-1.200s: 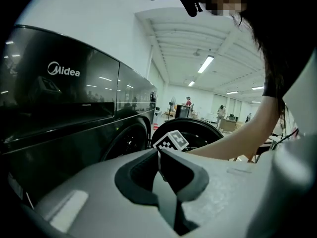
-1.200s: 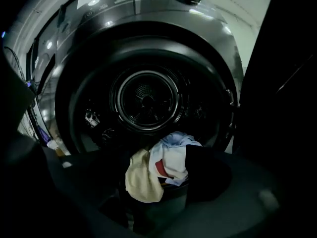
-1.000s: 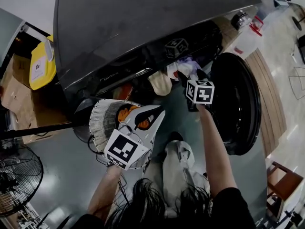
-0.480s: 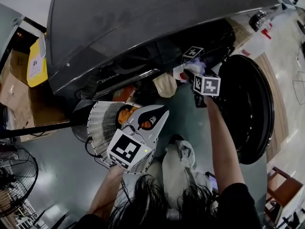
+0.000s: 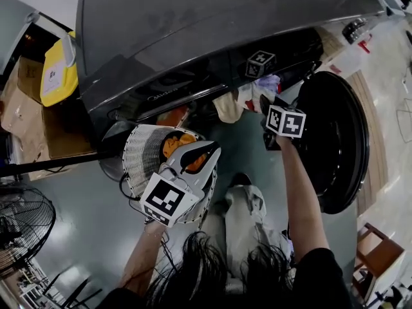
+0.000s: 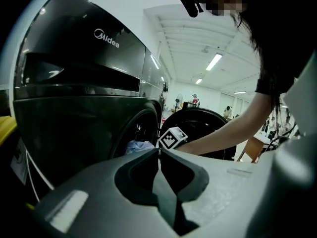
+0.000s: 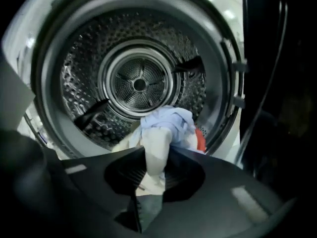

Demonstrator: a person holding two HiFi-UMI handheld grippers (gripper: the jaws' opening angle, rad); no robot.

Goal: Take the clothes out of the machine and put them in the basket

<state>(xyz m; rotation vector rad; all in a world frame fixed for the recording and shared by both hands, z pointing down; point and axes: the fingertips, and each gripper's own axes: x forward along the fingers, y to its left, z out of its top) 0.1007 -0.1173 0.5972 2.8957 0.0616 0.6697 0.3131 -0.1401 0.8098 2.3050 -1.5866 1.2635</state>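
A bundle of light-blue and white clothes (image 7: 166, 125) lies at the mouth of the dark washing machine's drum (image 7: 138, 83), with a red-orange piece (image 7: 199, 140) beside it. My right gripper (image 7: 157, 155) has just been closing and is shut on a white fold of that bundle. In the head view it (image 5: 269, 103) reaches into the clothes (image 5: 257, 90) at the opening. My left gripper (image 5: 212, 152) hovers over the white basket (image 5: 138, 150), which holds an orange cloth (image 5: 177, 141). Its jaws (image 6: 158, 151) are shut with nothing between them.
The round machine door (image 5: 335, 140) hangs open at the right. A yellow jug (image 5: 58, 73) and a cardboard box (image 5: 29, 118) stand left of the machine. A floor fan (image 5: 22, 227) is lower left, a wooden chair (image 5: 376, 253) lower right.
The right gripper has sunk a little into the clothes at the drum's mouth. The left gripper has shifted slightly above the basket.
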